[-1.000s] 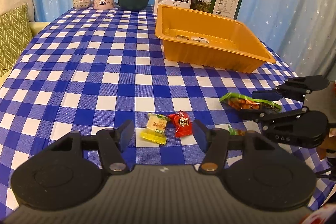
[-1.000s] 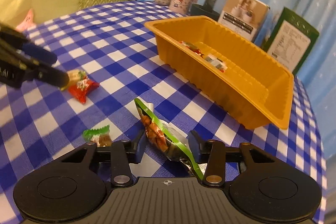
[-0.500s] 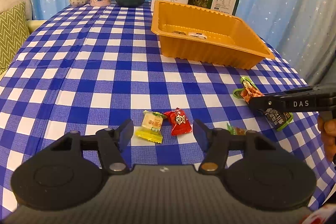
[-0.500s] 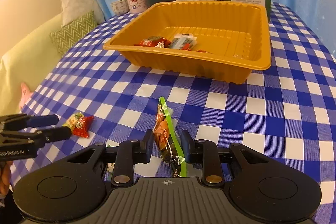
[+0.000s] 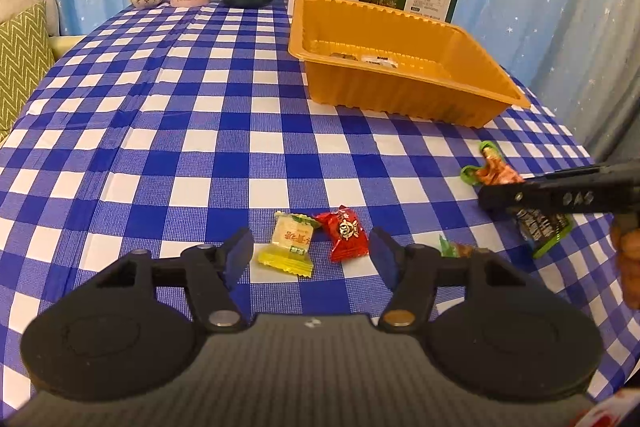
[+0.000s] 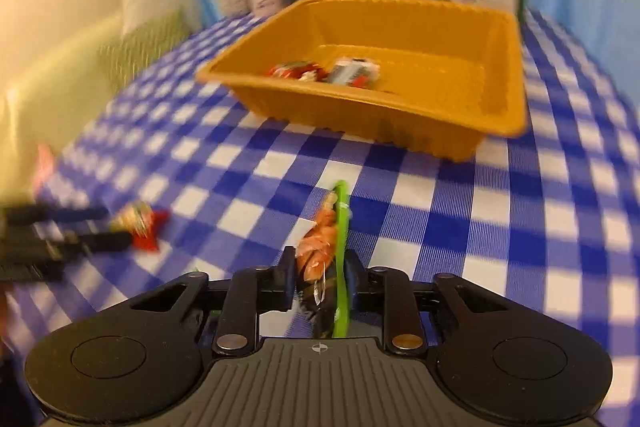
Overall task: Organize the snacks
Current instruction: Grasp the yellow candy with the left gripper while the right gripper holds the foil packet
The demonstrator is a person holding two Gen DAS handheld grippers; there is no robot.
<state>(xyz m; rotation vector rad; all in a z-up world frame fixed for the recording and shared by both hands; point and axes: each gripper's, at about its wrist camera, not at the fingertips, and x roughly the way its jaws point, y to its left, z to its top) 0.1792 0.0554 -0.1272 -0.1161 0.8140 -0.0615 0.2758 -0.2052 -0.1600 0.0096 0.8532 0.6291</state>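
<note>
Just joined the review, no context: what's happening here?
A person is sorting snacks into the orange tray with two handheld grippers. The right gripper has just closed on a green-edged snack packet. The left gripper is open over a yellow candy and a red candy on the checked tablecloth.

Both grippers are matte black plastic. The left gripper point(image 5: 310, 259), bottom centre, has blue-padded fingers point(image 5: 236, 255), round silver and brass pivot screws, disc-shaped side housings and a ribbed grey base. The right gripper point(image 6: 320, 285) looks alike.
</note>
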